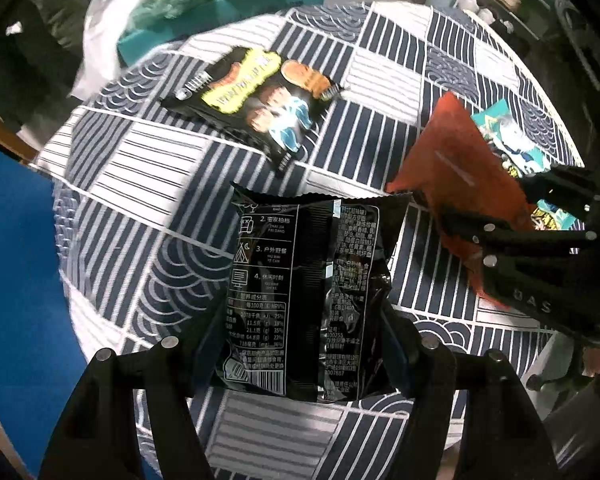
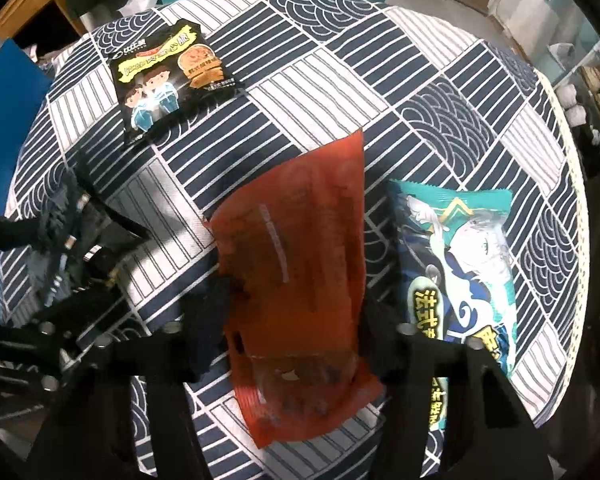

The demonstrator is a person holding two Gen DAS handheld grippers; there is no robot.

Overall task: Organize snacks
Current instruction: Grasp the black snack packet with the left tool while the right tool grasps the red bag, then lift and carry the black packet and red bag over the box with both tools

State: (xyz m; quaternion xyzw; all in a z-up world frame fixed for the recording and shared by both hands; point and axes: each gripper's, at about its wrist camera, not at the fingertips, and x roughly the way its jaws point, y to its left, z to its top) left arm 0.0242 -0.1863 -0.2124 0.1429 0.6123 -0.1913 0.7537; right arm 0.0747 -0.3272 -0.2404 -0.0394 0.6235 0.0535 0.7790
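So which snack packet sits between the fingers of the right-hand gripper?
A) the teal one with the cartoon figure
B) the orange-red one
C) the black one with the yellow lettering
B: in the right wrist view the orange-red packet lies between the right gripper's two fingers, while the teal packet lies beside it on the tablecloth.

Glossy black packet [image 1: 304, 300], woven tablecloth [image 1: 140, 240]

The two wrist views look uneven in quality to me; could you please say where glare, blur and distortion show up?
Left wrist view: glare washes out the tablecloth beside the sharp black packet, while the far black-and-yellow packet is smeared. Right wrist view: the orange packet looks soft and the other tongs are blurred. Both views: fisheye bends the round table's edge, with dark corners.
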